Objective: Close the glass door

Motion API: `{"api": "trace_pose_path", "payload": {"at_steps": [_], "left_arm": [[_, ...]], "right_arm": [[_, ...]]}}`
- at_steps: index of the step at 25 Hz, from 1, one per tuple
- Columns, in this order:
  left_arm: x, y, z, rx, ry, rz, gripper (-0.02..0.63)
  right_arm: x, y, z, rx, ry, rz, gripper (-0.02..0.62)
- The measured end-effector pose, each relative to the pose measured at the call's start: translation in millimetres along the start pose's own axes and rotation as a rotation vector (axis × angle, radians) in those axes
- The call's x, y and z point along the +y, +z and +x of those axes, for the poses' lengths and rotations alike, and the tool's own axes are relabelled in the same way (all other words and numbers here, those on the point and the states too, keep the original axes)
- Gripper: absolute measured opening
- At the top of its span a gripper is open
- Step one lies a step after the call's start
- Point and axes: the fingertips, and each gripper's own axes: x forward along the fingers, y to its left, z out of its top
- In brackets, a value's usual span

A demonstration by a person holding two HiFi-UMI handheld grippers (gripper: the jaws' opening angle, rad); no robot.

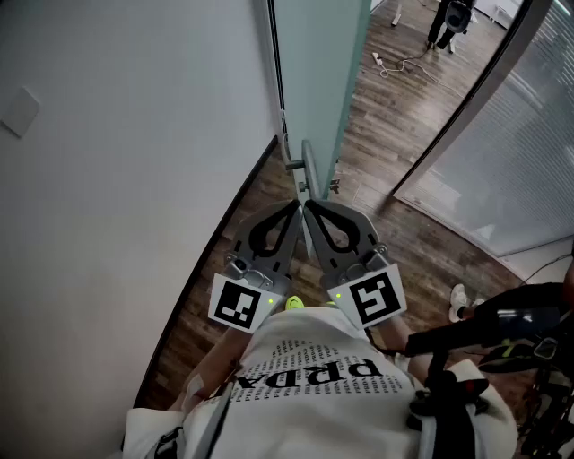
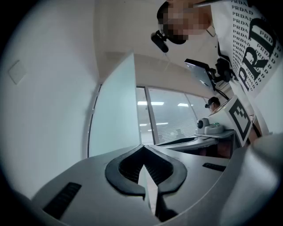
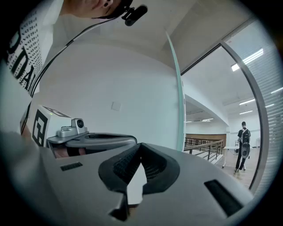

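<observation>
The frosted glass door (image 1: 316,81) stands ajar, seen edge-on ahead of me, with its metal handle (image 1: 307,175) at the near edge. My left gripper (image 1: 295,209) and right gripper (image 1: 310,207) sit side by side just below the handle, tips nearly touching each other. Both are shut with nothing between the jaws. In the left gripper view the left gripper (image 2: 142,149) points at the door (image 2: 112,119). In the right gripper view the right gripper (image 3: 140,146) points at the door's thin edge (image 3: 177,92).
A white wall (image 1: 108,179) runs close on the left. A curved glass partition with blinds (image 1: 529,134) bounds the wood floor (image 1: 395,108) on the right. A person (image 1: 448,22) stands far off beside a floor cable (image 1: 387,64). Black equipment (image 1: 502,332) is at lower right.
</observation>
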Motion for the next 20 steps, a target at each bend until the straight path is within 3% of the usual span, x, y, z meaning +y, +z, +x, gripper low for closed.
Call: {"api": "trace_pose_path", "payload": {"at_steps": [8, 14, 16, 17, 20], "left_arm": [[1, -6, -1, 0.002, -0.004, 0.020, -0.009], [2, -4, 5, 0.019, 0.003, 0.065, -0.009], [13, -3, 1, 0.025, 0.027, 0.060, -0.009], [19, -3, -1, 0.026, 0.038, 0.058, -0.009], [33, 1, -4, 0.018, 0.063, 0.059, -0.009]], "right_arm": [[0, -7, 4, 0.002, 0.002, -0.016, -0.003], [-40, 22, -12, -0.097, -0.246, -0.134, -0.002], [-43, 29, -7, -0.102, -0.245, -0.164, 0.025], [-44, 28, 0, -0.083, -0.240, -0.175, 0.084], [-53, 17, 21, 0.023, -0.280, -0.209, 0.095]]}}
